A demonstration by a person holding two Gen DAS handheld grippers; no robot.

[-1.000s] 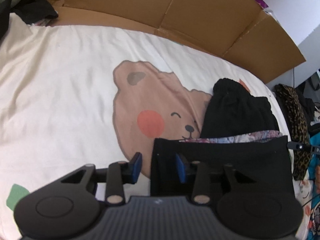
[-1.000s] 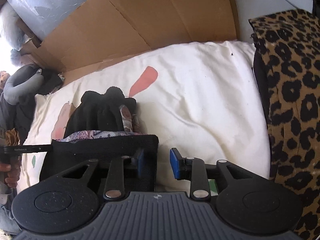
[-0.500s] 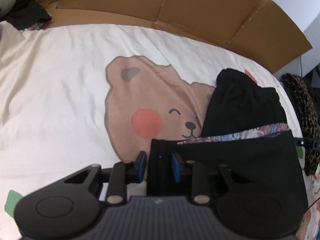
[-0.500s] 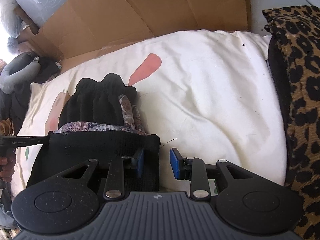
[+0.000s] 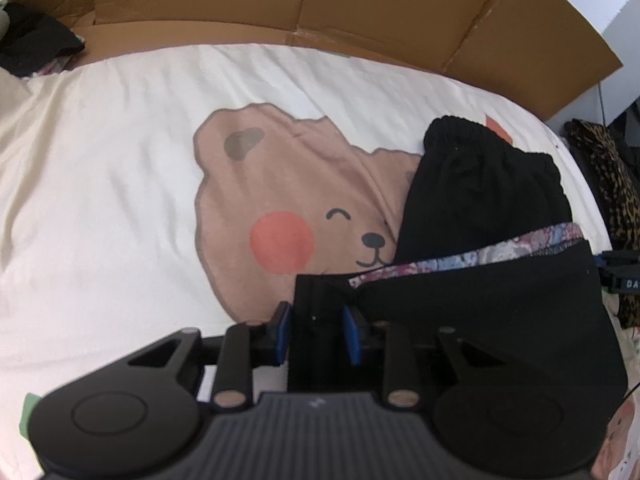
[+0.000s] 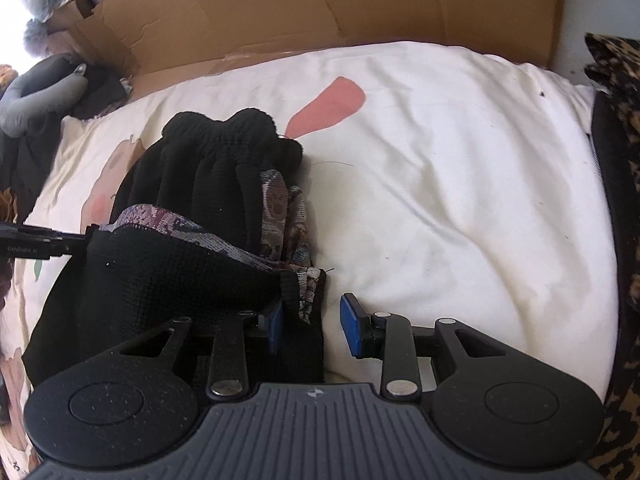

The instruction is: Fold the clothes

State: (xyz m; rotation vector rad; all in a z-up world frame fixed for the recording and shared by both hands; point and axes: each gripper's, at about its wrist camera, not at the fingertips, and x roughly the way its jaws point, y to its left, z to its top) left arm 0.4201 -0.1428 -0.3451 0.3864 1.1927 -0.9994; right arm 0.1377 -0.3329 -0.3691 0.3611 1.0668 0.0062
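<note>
Left wrist view: we see our left gripper (image 5: 316,332) with its blue pads (image 5: 283,330) closed against the left corner of the black garment (image 5: 472,308), fabric clamped between them. The garment lies on the bed sheet (image 5: 120,160), covering the right edge of the printed bear (image 5: 288,208); a patterned lining (image 5: 480,256) shows along its folded edge. Cardboard (image 5: 360,4) stands behind the bed.

Right wrist view: we see our right gripper (image 6: 312,328) spread apart. Its left pad (image 6: 275,326) touches the garment's right corner; the right pad stands clear over bare sheet. A leopard-print cloth (image 6: 624,200) lies at the far right.
</note>
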